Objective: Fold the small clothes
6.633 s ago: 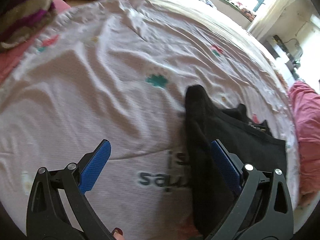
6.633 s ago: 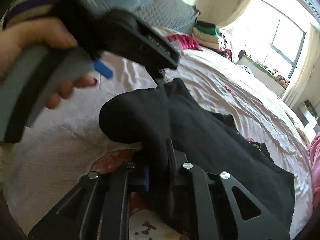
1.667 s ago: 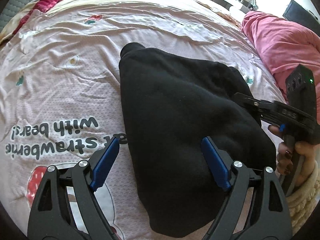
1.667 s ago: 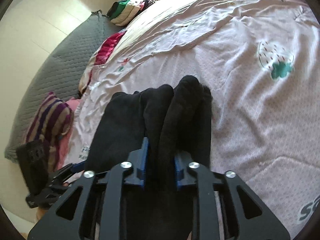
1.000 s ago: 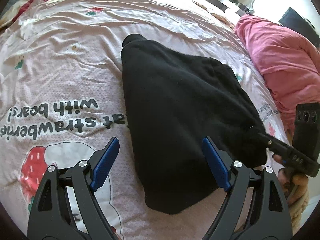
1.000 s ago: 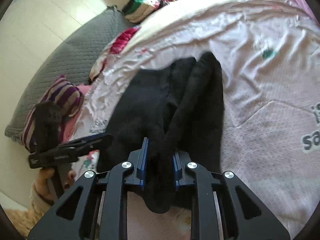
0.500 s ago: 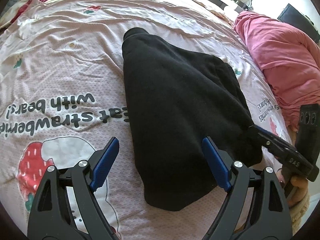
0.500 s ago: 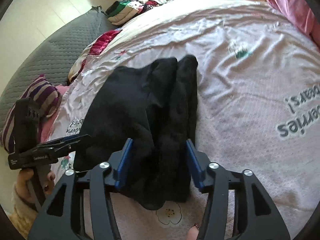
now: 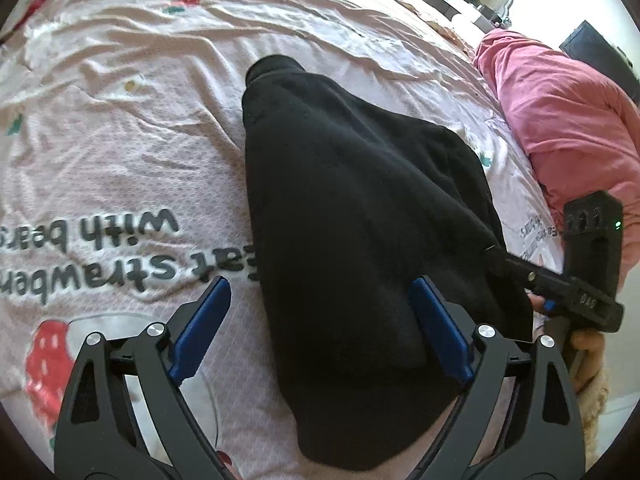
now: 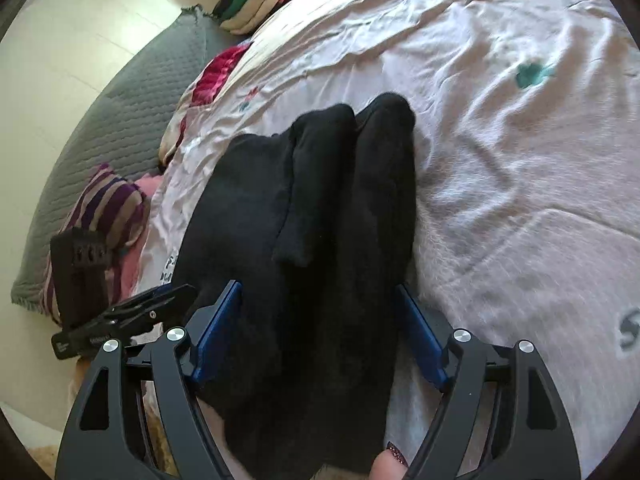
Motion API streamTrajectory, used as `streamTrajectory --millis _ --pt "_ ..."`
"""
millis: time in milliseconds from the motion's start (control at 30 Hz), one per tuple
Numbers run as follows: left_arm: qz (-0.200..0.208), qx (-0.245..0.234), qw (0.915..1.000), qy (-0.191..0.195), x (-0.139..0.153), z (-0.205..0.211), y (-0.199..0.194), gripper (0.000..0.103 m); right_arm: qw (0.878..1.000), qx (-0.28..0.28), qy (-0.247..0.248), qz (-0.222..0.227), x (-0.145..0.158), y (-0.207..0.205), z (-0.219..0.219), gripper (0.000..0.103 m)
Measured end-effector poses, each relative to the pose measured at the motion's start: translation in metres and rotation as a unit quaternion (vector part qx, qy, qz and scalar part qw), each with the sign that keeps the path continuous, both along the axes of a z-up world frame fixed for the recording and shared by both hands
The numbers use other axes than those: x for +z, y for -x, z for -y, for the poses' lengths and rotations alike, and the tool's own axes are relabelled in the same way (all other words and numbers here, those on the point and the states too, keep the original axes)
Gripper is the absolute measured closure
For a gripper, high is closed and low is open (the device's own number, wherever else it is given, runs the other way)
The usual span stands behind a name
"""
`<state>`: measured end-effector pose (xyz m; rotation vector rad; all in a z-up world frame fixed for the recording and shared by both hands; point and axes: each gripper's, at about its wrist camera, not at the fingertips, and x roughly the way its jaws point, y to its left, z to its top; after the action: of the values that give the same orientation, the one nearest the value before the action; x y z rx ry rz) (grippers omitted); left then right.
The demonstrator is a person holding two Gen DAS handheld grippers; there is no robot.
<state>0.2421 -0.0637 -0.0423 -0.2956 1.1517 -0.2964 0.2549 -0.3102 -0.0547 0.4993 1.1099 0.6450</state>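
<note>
The black garment lies folded on the pink bedspread; the left tongs hang wide over its near edge, gripping nothing. The right tongs have just been opening, the cloth between their pads but loose. Only the right view shows two sleeves lying side by side, and only the left view the pink duvet.

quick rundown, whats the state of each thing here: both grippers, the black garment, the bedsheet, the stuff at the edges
left gripper: open, jaws have just widened, over the garment's near end
right gripper: open, jaws have just opened, garment between them but not pinched
black garment: folded lengthwise, lying flat on the bedsheet
bedsheet: spread out, wrinkled
pink blanket: bunched up
striped pillow: slumped against the grey quilted cover
</note>
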Motion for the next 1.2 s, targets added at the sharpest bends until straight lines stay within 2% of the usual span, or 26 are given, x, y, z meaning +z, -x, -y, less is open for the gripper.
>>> streamTrajectory --millis 100,167,200,233,300,333,400,600,733,867,1033,1200 --pt "-0.012 0.002 0.9993 0.034 -0.011 -0.003 -0.011 0.016 1.0 0.012 0.001 0.013 -0.001 -0.007 -0.005 0.03" --pt "-0.02 0.006 0.9977 0.064 -0.017 -0.005 -0.018 0.019 1.0 0.021 0.007 0.019 -0.001 -0.008 -0.009 0.039" --pt "-0.023 0.008 0.996 0.086 -0.02 -0.006 -0.021 0.033 0.999 0.027 0.012 0.026 0.001 -0.007 -0.012 0.045" --pt "-0.026 0.008 0.994 0.106 -0.021 -0.006 -0.022 0.038 0.999 0.03 0.012 0.034 0.004 -0.006 -0.013 0.048" --pt "-0.027 0.01 0.9935 0.11 -0.017 -0.005 -0.024 0.045 0.999 0.025 0.009 0.039 0.011 -0.003 -0.013 0.058" --pt "-0.025 0.007 0.9937 0.109 -0.013 -0.003 -0.024 0.05 0.999 0.021 0.013 0.048 0.018 -0.001 -0.014 0.059" --pt "-0.012 0.002 0.9936 0.112 0.003 -0.004 -0.021 0.063 0.997 0.023 0.025 0.069 0.032 0.005 -0.019 0.064" --pt "0.031 0.013 0.9935 0.109 0.05 -0.025 -0.011 0.064 0.993 0.04 0.023 0.109 0.073 0.016 -0.049 0.069" --pt "0.042 0.029 0.9939 0.098 0.067 -0.051 0.002 0.064 0.991 0.055 0.021 0.123 0.086 0.021 -0.078 0.069" --pt "0.047 0.048 0.9943 0.083 0.066 -0.077 0.015 0.064 0.99 0.072 0.018 0.117 0.082 0.026 -0.105 0.069" --pt "0.04 0.069 0.9945 0.068 0.051 -0.106 0.03 0.064 0.989 0.094 0.011 0.11 0.074 0.032 -0.141 0.071" --pt "0.02 0.082 0.9949 0.055 0.031 -0.124 0.04 0.064 0.987 0.091 0.07 0.115 0.066 0.036 -0.168 0.07"
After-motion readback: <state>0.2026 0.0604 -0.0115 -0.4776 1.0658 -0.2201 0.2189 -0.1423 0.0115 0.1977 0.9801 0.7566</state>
